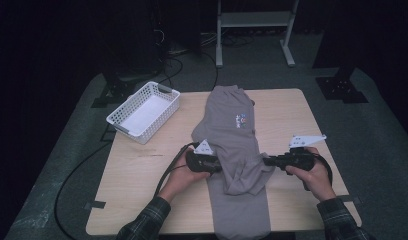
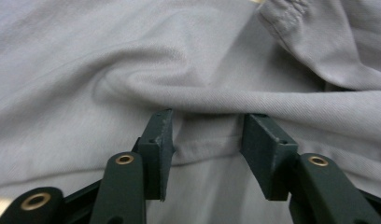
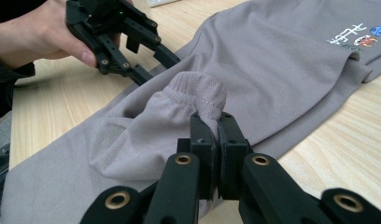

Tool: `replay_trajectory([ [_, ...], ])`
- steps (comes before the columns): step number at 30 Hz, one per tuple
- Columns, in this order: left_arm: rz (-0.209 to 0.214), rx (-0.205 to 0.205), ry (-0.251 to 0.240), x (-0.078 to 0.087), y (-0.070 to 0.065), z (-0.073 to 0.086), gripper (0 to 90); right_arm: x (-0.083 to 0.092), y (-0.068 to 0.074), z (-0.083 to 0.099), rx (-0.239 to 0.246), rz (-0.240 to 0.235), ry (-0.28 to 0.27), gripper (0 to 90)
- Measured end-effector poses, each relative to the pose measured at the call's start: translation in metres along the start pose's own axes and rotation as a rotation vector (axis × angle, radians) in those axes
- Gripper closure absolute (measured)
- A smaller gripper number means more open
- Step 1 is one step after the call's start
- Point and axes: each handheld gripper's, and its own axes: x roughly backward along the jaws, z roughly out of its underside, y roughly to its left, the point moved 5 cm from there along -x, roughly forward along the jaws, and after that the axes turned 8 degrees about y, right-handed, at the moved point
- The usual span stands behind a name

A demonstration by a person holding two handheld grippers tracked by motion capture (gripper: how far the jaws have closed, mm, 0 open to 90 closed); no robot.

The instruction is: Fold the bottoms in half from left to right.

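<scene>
While the grey garment (image 1: pixel 237 150) lies lengthwise down the middle of the worktop (image 1: pixel 142 175), long axis running from the far edge toward the person and its near end hanging over the near edge, the right gripper (image 3: pixel 215 135) has its fingers clamped on the ribbed cuff (image 3: pixel 200 95) of a sleeve folded across the body. The left gripper (image 2: pixel 205 135) sits at the garment's left edge, fingers (image 2: pixel 160 140) apart with a fabric ridge lying between them, not pinched as far as the view shows. The sleeve lies crosswise between the two hands, nearer the right. Likely next: a fold inward. Bare wood on both sides gives room; the white basket (image 1: pixel 144 111) stands well apart at far left.
</scene>
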Motion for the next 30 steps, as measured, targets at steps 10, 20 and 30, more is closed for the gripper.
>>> replay_trajectory([
  [10, 0.022, 0.022, -0.014, 0.004, -0.002, 0.0, 88.1, -0.001, 0.002, 0.0, 0.007, -0.001, 0.003, 86.6],
  [20, 0.016, 0.04, 0.007, 0.034, 0.01, 0.011, 89.1, -0.001, 0.004, -0.001, 0.011, -0.007, 0.002, 86.6],
  [30, 0.04, 0.106, -0.037, 0.043, 0.014, 0.016, 63.0, -0.004, 0.022, -0.006, 0.05, -0.066, -0.006, 86.6],
])
